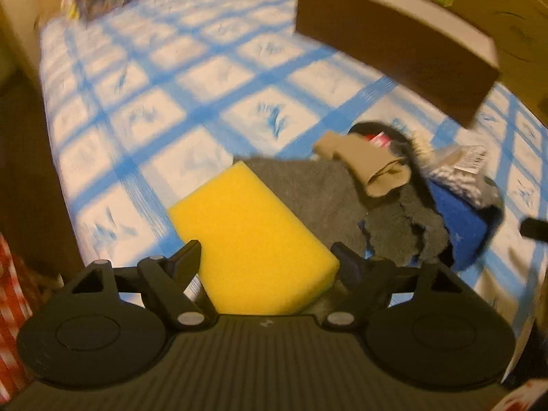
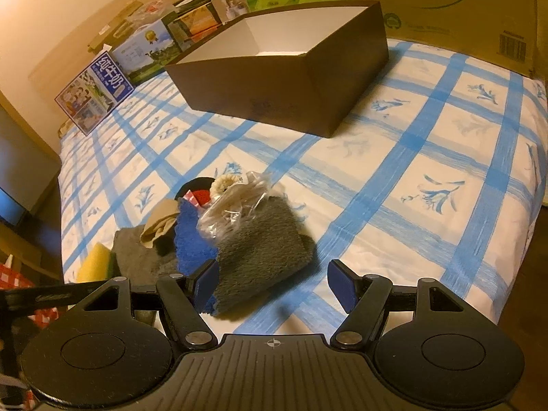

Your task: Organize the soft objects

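**Two grippers above a pile of soft things on a bed**

A bed [image 2: 428,144] covered in a white sheet with a blue grid fills both views. Near its front edge lies a small heap of soft objects. At the heap's left end is a yellow sponge [image 1: 246,239], lying flat with its near corner between the spread fingers of the left gripper [image 1: 265,257]. The jaws stand wide and neither pad presses on the sponge. This view is blurred.

Next to the sponge, a grey towel [image 1: 315,191] spreads underneath a rolled beige cloth [image 1: 373,167]. A blue cloth [image 2: 190,239] sits further along, with a crinkled clear plastic bag [image 2: 233,205] resting on a folded grey fleece cloth [image 2: 267,250]. Something black and red pokes out at the back of the heap; I cannot tell what it is.

The right gripper [image 2: 274,281] hangs over the near edge of the fleece cloth, jaws wide, gripping nothing.

Farther back on the bed stands an open brown box [image 2: 294,82], white inside, well apart from the heap.
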{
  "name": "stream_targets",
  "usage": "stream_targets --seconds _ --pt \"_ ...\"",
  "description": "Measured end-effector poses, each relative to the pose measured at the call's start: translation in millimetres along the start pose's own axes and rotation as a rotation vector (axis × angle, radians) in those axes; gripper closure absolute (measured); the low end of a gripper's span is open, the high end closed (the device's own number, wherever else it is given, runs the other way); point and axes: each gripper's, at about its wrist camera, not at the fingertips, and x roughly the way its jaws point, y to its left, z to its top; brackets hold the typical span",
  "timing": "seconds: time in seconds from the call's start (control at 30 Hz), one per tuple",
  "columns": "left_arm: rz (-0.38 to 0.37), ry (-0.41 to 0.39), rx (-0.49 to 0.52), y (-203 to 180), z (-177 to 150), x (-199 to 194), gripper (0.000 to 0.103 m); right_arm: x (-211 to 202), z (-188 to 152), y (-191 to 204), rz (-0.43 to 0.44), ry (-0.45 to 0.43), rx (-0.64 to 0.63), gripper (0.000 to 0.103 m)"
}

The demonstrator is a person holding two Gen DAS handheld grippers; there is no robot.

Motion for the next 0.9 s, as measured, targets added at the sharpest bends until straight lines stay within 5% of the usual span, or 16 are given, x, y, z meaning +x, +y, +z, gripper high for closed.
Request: stream_targets --seconds 0.17,0.27,0.43,0.63,0.9 --pt "-0.012 -0.197 0.228 -13.1 -3.7 -30.6 0.021 0.8 0.4 0.7 0.003 -0.002 0.000 0.033" --pt "-0.016 -0.197 0.318 -18.1 -5.4 -11.4 0.019 2.9 -0.6 3.2 0.008 0.006 -0.005 0.033" --pt "-0.067 -0.041 0.204 -0.1 -0.6 27.3 0.018 2.4 -2.6 7.4 0.015 0.012 -0.019 0.033" --pt "-0.133 -0.013 0.016 21.4 1.5 31.0 0.018 4.2 2.7 12.8 0.019 -0.004 -0.047 0.033" --pt "-0.101 -0.079 0.090 13.2 2.0 14.1 0.025 19.7 22.1 37.0 0.050 -0.066 -0.167 0.033"
